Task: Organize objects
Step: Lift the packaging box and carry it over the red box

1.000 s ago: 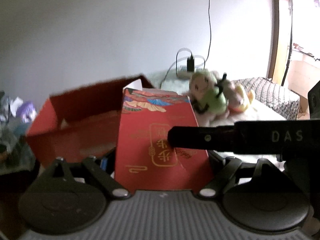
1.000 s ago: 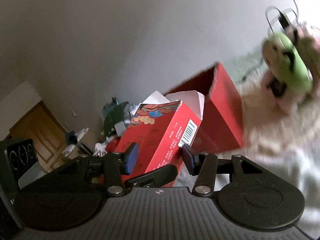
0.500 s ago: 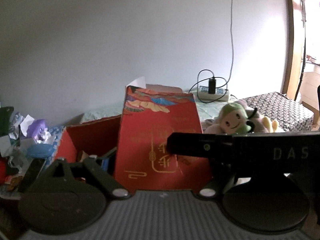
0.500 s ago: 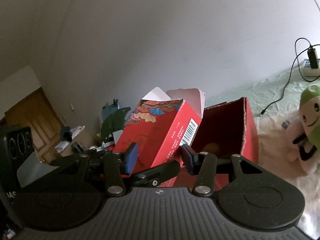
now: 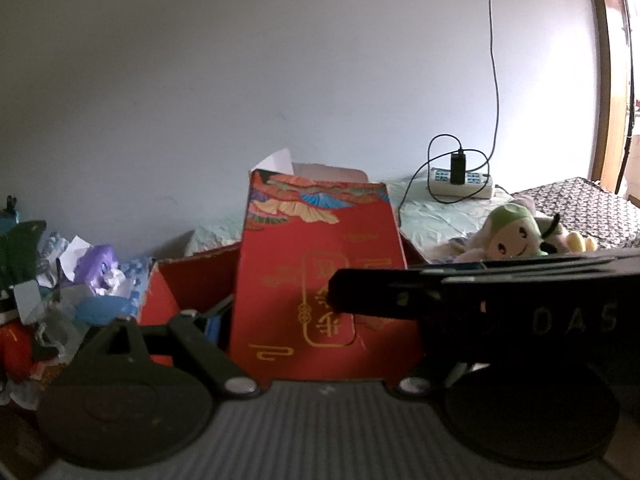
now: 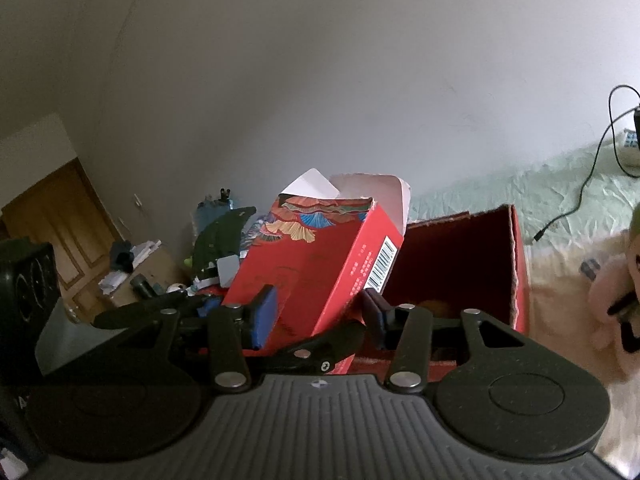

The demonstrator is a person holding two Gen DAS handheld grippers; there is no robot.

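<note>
Holding item: red printed carton (image 6: 320,272), top flaps open, tilted toward 1 o'clock, clamped at its lower end between the blue pads (image 6: 265,316) of the right gripper (image 6: 320,318).

Left gripper (image 5: 320,320): carton (image 5: 316,292) fills the space between its fingers; only the 9 o'clock finger shows, the 3 o'clock side being hidden behind the other tool's dark bar, so its closure cannot be told.

Destination (judged): open red storage box (image 6: 516,264), just behind the carton at 2 o'clock, something orange dimly visible inside.

Risks: low grip on a tall, leaning carton, so it may pivot or slip; thin card may buckle under squeeze; open flaps could catch the box's rim; loose contents, if any, could spill.

Surface: pale green crinkled bedcover (image 6: 520,188); pale fleecy blanket (image 6: 560,312) at 3 o'clock.

Room: plain white wall; power strip (image 5: 460,184) with charger and cables at 1 o'clock; plush toy (image 5: 516,232) at 3 o'clock; mixed clutter (image 5: 80,280) at 9 o'clock; wooden door (image 6: 52,216) beyond.
</note>
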